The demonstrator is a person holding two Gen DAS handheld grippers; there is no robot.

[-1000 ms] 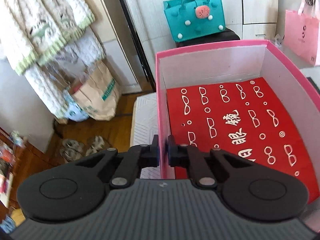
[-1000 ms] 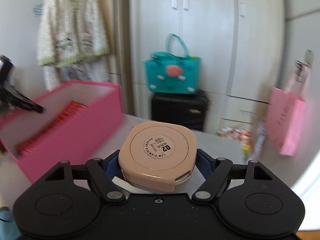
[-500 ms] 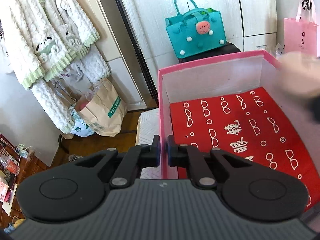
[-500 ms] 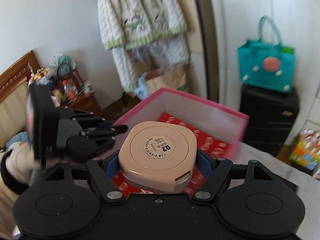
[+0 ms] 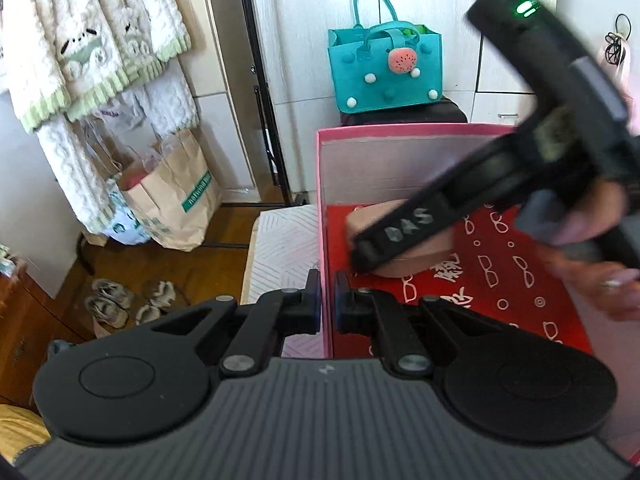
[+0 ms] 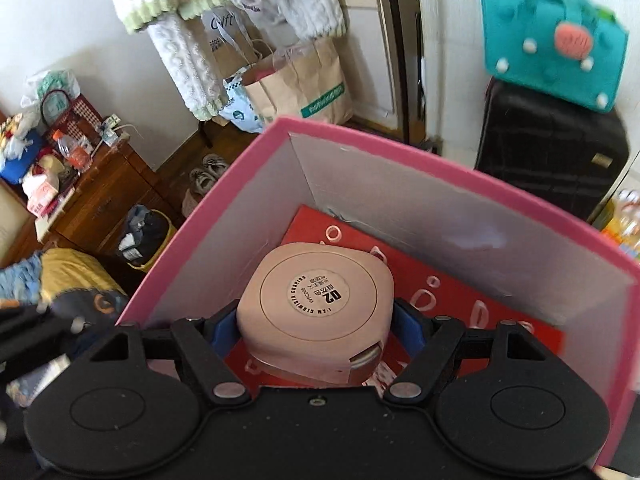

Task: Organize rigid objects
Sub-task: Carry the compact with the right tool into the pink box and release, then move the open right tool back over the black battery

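Observation:
My left gripper (image 5: 327, 304) is shut on the near-left wall of the pink box (image 5: 323, 208), one finger inside and one outside. The box has white inner walls and a red floor printed with white glasses. My right gripper (image 6: 316, 322) is shut on a beige rounded compact case (image 6: 316, 300) with a round "02" label and holds it low inside the pink box (image 6: 360, 140), near its far-left corner. In the left wrist view the case (image 5: 416, 258) shows under the right gripper's black body (image 5: 500, 168), just over the red floor (image 5: 520, 300).
A teal felt bag (image 5: 384, 68) sits on a black suitcase (image 6: 548, 148) behind the box. Paper bags (image 5: 176, 200) and hanging knitwear (image 5: 80, 40) are at the left. Shoes (image 5: 132, 300) lie on the wooden floor. A cluttered wooden dresser (image 6: 80, 184) stands far left.
My right gripper has swung left and down with the case, from beside the box to low inside it. The left gripper keeps its grip on the box wall.

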